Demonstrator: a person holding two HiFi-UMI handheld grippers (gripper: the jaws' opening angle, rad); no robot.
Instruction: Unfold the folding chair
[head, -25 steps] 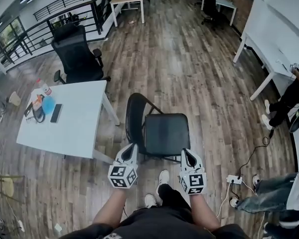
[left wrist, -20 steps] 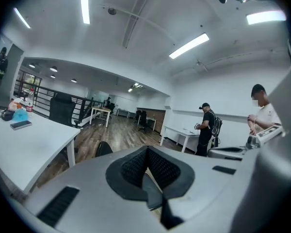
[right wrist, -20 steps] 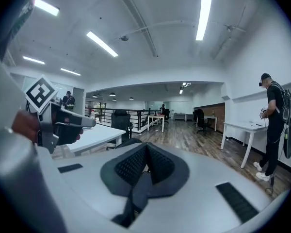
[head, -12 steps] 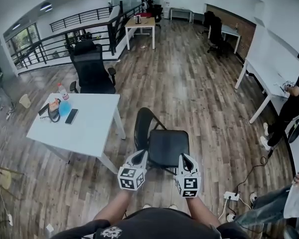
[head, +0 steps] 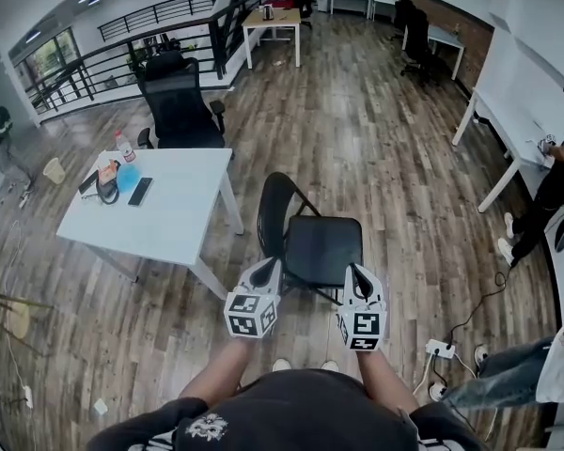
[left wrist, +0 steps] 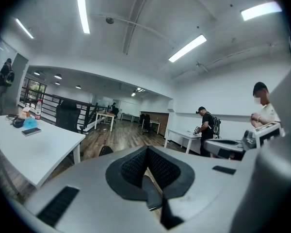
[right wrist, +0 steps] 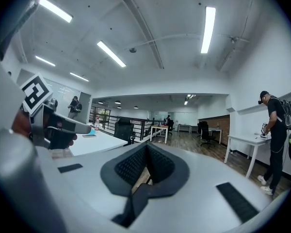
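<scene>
The black folding chair (head: 321, 249) stands opened out on the wood floor, seat flat and curved backrest (head: 274, 209) upright on its left side. My left gripper (head: 268, 269) hovers by the seat's near left corner, shut and holding nothing. My right gripper (head: 357, 272) is level with it over the near right corner, also shut and holding nothing. In the left gripper view the dark pads (left wrist: 146, 161) meet, and the top of the backrest (left wrist: 105, 150) peeks over the housing. In the right gripper view the pads (right wrist: 146, 166) meet too, and the chair is hidden.
A white table (head: 160, 219) with a phone, a bottle and small items stands left of the chair. A black office chair (head: 179, 97) is behind it. A power strip (head: 440, 349) and cable lie on the floor at right. People are at the right edge by white desks (head: 508, 111).
Both grippers have risen together, still shut, in front of the chair. The head view has tilted up and shows more of the room. The chair has not moved.
</scene>
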